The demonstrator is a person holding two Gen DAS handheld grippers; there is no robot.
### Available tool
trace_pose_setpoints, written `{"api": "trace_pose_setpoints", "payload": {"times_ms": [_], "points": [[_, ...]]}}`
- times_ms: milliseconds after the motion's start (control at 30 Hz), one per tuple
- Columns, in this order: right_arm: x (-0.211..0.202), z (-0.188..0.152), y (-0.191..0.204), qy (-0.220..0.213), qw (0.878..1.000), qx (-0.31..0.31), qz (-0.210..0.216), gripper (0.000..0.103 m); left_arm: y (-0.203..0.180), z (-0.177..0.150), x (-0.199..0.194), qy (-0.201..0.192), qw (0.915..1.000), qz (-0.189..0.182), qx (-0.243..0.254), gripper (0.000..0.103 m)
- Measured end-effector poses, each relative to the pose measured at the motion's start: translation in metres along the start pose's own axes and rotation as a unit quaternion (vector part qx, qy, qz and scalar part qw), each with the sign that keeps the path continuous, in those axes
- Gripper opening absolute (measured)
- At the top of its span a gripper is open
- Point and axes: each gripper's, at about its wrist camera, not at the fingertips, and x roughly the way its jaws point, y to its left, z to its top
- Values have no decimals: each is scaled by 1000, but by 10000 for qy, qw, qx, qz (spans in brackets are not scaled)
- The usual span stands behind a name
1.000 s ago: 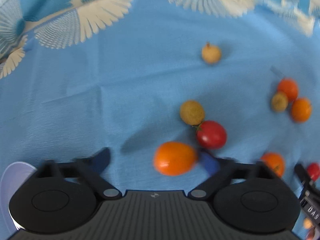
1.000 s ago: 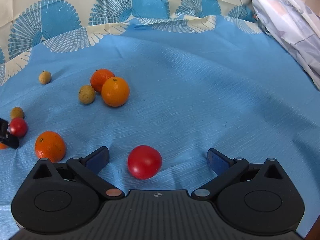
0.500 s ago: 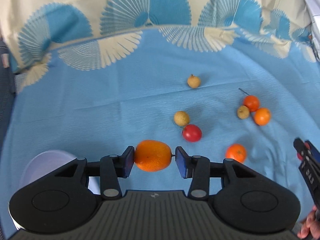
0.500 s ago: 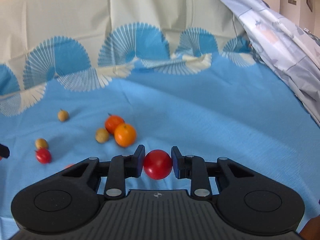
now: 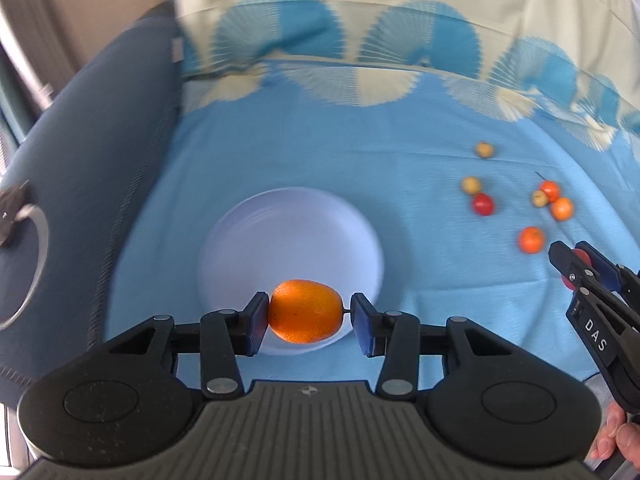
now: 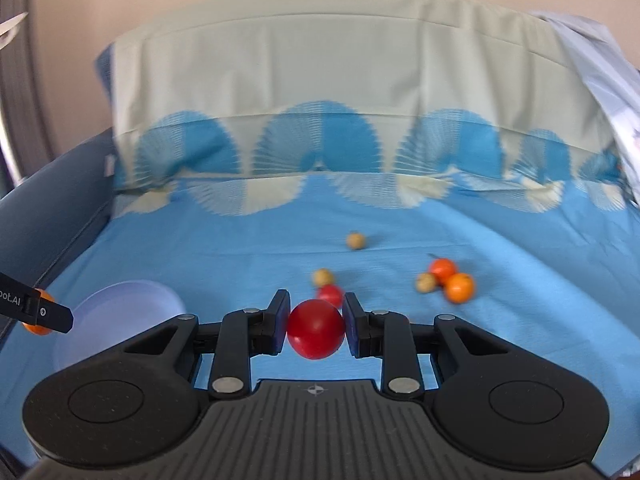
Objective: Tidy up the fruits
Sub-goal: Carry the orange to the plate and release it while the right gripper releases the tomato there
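My left gripper (image 5: 306,322) is shut on an oval orange fruit (image 5: 306,316) and holds it above the near rim of a pale lilac plate (image 5: 288,236). My right gripper (image 6: 316,326) is shut on a red tomato (image 6: 316,334), held above the blue cloth; it also shows at the right of the left wrist view (image 5: 580,268). The plate (image 6: 120,312) lies to the right gripper's left. Loose on the cloth lie a red tomato (image 5: 483,204), several orange fruits (image 5: 531,239) and small tan fruits (image 5: 471,185).
A blue cloth with a fan pattern (image 6: 360,240) covers the surface and rises at the back. A dark blue padded edge (image 5: 100,140) runs along the left. A pale patterned fabric (image 6: 612,72) hangs at the right.
Both grippers closed on their fruits and lifted them off the cloth. The left one swung left to above the plate; the right one moved left too.
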Motion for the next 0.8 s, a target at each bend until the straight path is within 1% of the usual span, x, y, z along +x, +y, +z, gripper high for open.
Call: {"api": "trace_pose_setpoints", "payload": {"times_ms": [167, 333, 433, 533, 733, 800], "points": [[-10, 2, 49, 83, 9989, -265, 368, 30, 49, -15, -17, -171, 9994, -3, -316, 49], [-15, 7, 85, 223, 9963, -378, 734, 30, 81, -19, -21, -280, 9975, -89, -636, 49], [-11, 8, 105, 320, 9946, -525, 834, 30, 88, -20, -17, -322, 9972, -119, -669, 49], [-2, 8, 122, 428, 9925, -673, 922, 30, 93, -19, -9, -283, 9969, -171, -714, 49], [22, 4, 145, 527, 9892, -1010, 919, 30, 91, -11, 25, -121, 9971, -247, -716, 49], [32, 2, 148, 622, 9887, -1005, 921, 30, 89, -8, 36, -72, 9975, -273, -649, 49]]}}
